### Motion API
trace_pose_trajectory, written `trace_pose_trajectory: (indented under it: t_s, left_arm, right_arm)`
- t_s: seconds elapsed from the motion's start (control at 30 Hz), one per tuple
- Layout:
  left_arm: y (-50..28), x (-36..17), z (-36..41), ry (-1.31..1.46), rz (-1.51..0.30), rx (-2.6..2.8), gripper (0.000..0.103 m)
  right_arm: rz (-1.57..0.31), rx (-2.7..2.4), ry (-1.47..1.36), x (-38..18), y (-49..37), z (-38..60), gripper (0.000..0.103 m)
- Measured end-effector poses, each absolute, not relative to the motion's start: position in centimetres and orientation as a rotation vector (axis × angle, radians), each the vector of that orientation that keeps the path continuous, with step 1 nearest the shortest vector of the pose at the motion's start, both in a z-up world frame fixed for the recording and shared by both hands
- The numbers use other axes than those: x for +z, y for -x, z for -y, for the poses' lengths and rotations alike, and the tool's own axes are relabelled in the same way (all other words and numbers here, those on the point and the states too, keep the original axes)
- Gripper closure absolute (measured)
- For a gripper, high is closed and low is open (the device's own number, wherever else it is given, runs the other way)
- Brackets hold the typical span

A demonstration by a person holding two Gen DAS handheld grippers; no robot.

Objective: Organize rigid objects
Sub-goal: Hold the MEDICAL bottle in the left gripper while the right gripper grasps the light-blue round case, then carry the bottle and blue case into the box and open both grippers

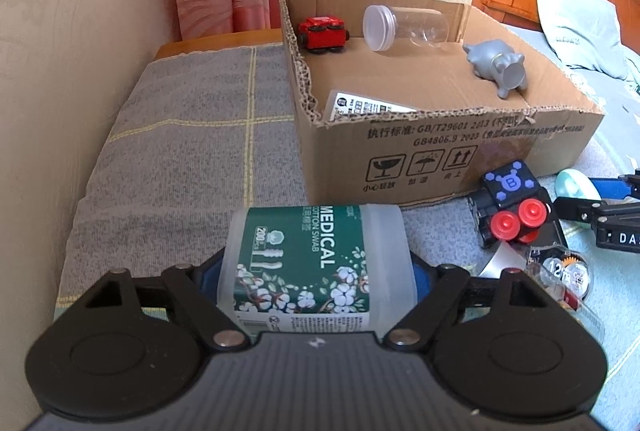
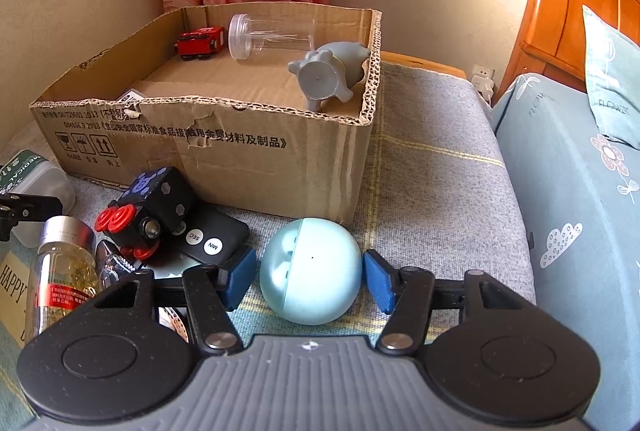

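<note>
My left gripper (image 1: 316,277) is shut on a cotton swab box (image 1: 316,263) with a green label, held low in front of the cardboard box (image 1: 440,151). The swab box also shows in the right wrist view (image 2: 36,175). My right gripper (image 2: 312,279) is open with its blue pads (image 2: 240,279) on either side of a pale blue ball (image 2: 312,271), not touching it. The cardboard box (image 2: 224,151) holds a red toy car (image 2: 200,41), a clear jar (image 2: 272,35) lying on its side and a grey animal figure (image 2: 328,75).
A black toy block with red wheels (image 2: 148,207), a black timer (image 2: 212,235) and a bottle of yellow capsules (image 2: 64,271) lie left of the ball. A grey checked blanket (image 1: 192,135) covers the surface. A wall is on the left, a bed with pillow (image 2: 580,171) on the right.
</note>
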State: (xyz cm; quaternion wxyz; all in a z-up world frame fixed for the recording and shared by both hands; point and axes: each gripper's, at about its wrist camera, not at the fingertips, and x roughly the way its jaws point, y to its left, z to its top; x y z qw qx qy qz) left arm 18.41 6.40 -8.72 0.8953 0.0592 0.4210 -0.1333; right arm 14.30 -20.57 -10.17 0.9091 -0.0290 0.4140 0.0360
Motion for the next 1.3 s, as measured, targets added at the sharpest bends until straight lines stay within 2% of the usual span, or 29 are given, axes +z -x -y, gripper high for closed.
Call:
trace_pose_trajectory:
  t_s: [0.37,0.7,1.03,1.3]
  left_arm:
    - [-17.8,-8.1,-6.9,-0.126,-0.88,-0.308,0.02]
    - [-15.8,-5.9,-7.1,-0.133,-0.847,-0.327,0.021]
    - [-14.7,-0.6,-7.8,-0.13,-0.7,-0.326,0.021]
    - [-17.1,1.9,-6.8,-0.171,-0.614,-0.333,0.02]
  right_arm:
    - [-0.874,0.103,0.083,-9.6,-13.8,20.6,0.045]
    - [-0.842,0.174,0.13,-6.7,-12.2,20.5,0.045]
    - [-0.706,0.252,0.127,-0.7,-12.4,20.6,0.045]
    - [-0.682,0.294,0.131,0.0,-17.4,19.0,0.045]
